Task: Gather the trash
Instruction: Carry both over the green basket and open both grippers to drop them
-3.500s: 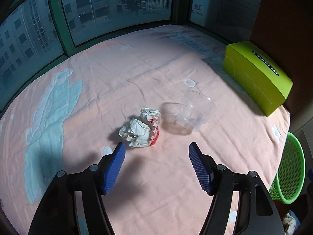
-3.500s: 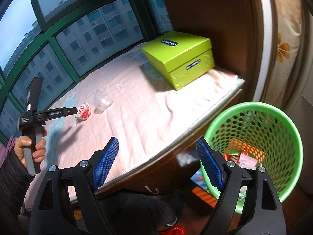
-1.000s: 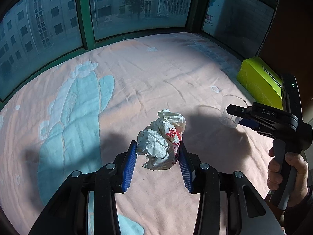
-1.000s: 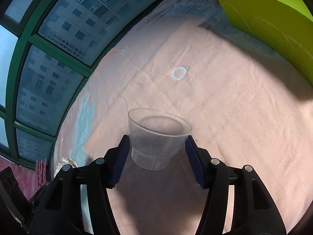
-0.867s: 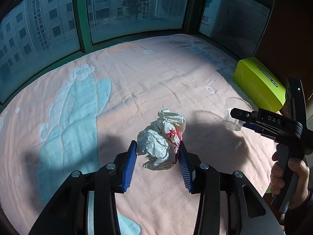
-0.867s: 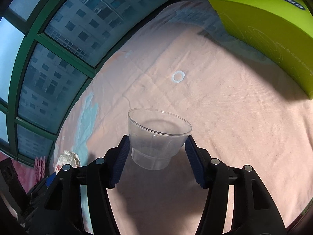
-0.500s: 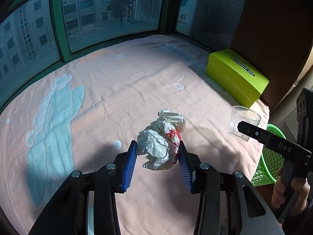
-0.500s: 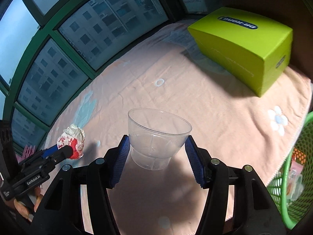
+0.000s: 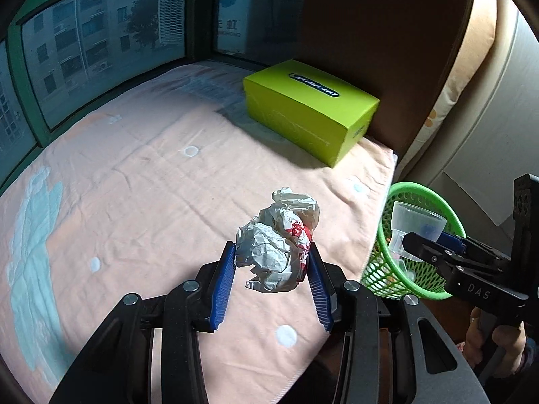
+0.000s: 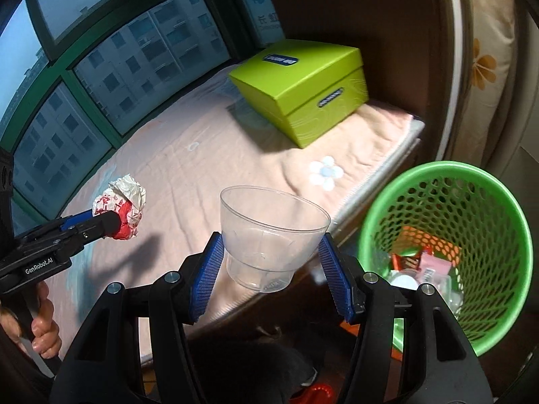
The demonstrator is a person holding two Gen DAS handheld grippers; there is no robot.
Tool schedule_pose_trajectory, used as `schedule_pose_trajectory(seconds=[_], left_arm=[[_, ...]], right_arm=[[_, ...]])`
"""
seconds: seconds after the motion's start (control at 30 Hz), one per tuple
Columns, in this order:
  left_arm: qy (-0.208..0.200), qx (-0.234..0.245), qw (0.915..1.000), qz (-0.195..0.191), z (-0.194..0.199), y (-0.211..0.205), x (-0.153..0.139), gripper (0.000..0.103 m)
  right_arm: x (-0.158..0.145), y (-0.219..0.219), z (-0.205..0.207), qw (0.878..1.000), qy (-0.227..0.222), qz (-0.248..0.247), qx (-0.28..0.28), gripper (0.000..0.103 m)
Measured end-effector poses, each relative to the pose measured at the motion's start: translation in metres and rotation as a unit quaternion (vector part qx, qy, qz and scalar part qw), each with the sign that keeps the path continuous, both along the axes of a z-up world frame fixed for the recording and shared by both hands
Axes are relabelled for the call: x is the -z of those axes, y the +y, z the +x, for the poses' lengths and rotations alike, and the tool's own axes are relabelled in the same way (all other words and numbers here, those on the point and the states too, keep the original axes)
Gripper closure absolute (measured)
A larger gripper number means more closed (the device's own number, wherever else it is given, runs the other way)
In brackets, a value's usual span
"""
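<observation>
1. Both claws are loaded. The left claw (image 9: 271, 262) has its blue pads pinched partway in on a crumpled paper wad (image 9: 279, 242), white with red print, held clear above the bed (image 9: 134, 185).
2. The right claw (image 10: 271, 262) stands about half open, its pads pressing the lower sides of a clear plastic cup (image 10: 269, 235). The cup sits upright, mouth up, gripped at its narrower base where the pads seem to find the firmest purchase.
3. Holding each piece out at the fingertips, ahead of the camera, leaves it free to fall straight down once the pads part.
4. A green mesh basket (image 10: 471, 222) stands on the floor just past the bed's edge. Wrappers and other scraps already lie in its bottom, so it is evidently the bin for this job.
5. In the right wrist view the cup hangs near the bed's edge, to the left of the basket mouth and not yet over it. From the left wrist view the cup appears in front of the basket's rim.
6. The wad is over the pink blanket, well short of the basket, so I judge the cup will be dropped first.
7. A lime-green box (image 9: 310, 114) rests on the bed's far corner, apart from both claws; it looks like no trash.
</observation>
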State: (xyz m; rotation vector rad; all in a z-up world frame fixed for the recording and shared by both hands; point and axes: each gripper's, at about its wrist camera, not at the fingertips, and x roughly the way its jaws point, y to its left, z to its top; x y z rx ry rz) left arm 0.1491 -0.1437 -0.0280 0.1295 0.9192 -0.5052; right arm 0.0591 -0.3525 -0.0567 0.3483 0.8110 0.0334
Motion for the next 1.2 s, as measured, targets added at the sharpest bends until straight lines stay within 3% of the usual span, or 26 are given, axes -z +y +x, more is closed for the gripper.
schedule_pose_trajectory(seconds=[0.53, 0.63, 0.7, 1.2], left_arm=[[0.005, 0.082, 0.9965, 0.018, -0.024, -0.105, 0.002, 0.062], [0.006, 0.093, 0.9954, 0.024, -0.026, -0.121, 0.005, 0.062], [0.010, 0.102, 0.9945, 0.023, -0.026, -0.132, 0.007, 0.062], [0.030, 0.156, 0.9865, 0.043, -0.044, -0.205, 0.034, 0.059]], right_arm=[[0.019, -0.111, -0.048, 0.992, 0.040, -0.032, 0.113, 0.043], [0.022, -0.128, -0.055, 0.990, 0.047, -0.030, 0.131, 0.035], [0.022, -0.137, -0.062, 0.988, 0.045, -0.031, 0.142, 0.031], [0.011, -0.170, -0.106, 0.983, 0.021, -0.028, 0.179, 0.028]])
